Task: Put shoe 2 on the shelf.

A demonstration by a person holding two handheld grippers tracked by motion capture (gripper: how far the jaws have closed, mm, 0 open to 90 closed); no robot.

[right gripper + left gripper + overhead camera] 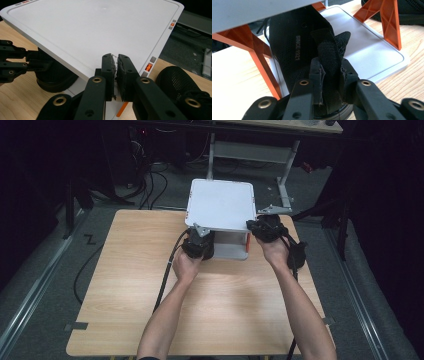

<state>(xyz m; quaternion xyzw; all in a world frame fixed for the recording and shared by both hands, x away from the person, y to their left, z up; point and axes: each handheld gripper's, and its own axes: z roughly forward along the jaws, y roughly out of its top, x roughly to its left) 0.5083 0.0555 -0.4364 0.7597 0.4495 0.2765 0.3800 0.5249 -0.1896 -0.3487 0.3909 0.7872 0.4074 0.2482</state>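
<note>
left gripper [331,75] pinching shoe tongue [329,47]; right gripper [117,72] closed.

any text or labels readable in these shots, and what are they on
"SINCE 1921": white print on the insole of the black shoe that the left gripper holds by its tongue.
Small orange and grey marks on the rim of the white shelf: symbols, too small to read as text.
Nothing else legible.
</note>
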